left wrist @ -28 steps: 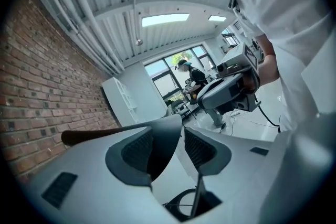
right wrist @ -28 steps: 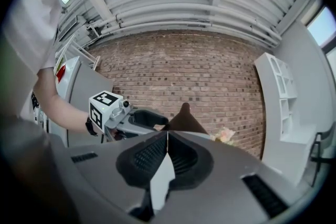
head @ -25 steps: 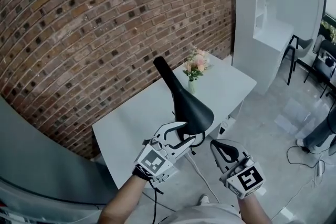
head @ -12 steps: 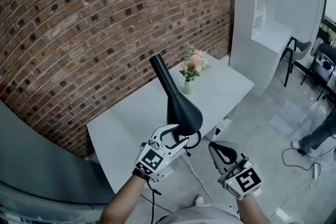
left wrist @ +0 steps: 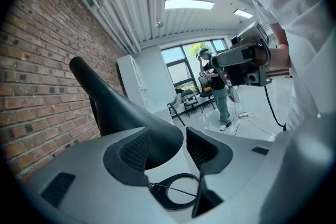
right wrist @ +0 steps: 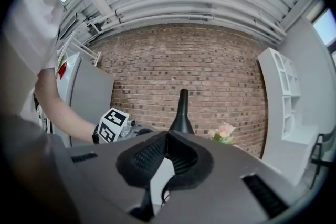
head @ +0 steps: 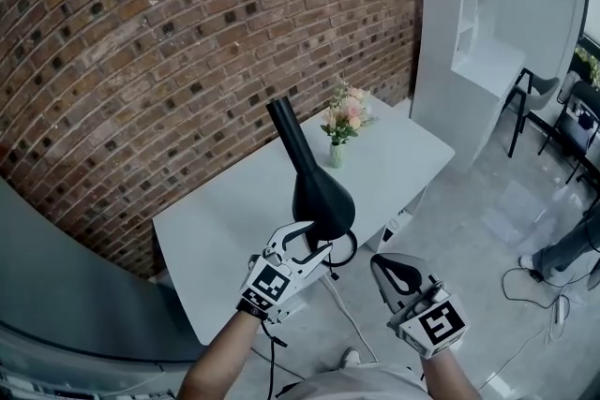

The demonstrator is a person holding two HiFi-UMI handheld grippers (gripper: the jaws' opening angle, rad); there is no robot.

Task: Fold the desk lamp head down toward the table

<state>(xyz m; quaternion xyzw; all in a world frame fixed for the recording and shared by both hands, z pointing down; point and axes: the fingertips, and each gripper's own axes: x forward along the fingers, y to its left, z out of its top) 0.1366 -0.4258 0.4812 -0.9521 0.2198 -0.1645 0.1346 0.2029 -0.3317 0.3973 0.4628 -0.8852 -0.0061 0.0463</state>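
Observation:
A black desk lamp (head: pixel 314 183) with a long cone head stands at the front edge of the white table (head: pixel 216 220). Its narrow end points up toward the brick wall and its wide end hangs low over the table's edge. My left gripper (head: pixel 317 239) is open around that wide end. In the left gripper view the lamp head (left wrist: pixel 121 113) lies between the pads, against the left one, with a thin gap at the right one. My right gripper (head: pixel 382 262) is shut and empty, to the right of the lamp and off the table. From it the lamp (right wrist: pixel 182 113) shows straight ahead.
A small vase of pink flowers (head: pixel 339 131) stands on the table behind the lamp. The brick wall (head: pixel 141 61) runs along the table's far side. A white shelf unit (head: pixel 487 14) and dark chairs (head: pixel 539 94) stand at the right, and a person's legs (head: pixel 572 244) show beyond.
The lamp head's wide end has swung lower and a little left, and my left gripper has sunk with it. My right gripper has stayed where it was.

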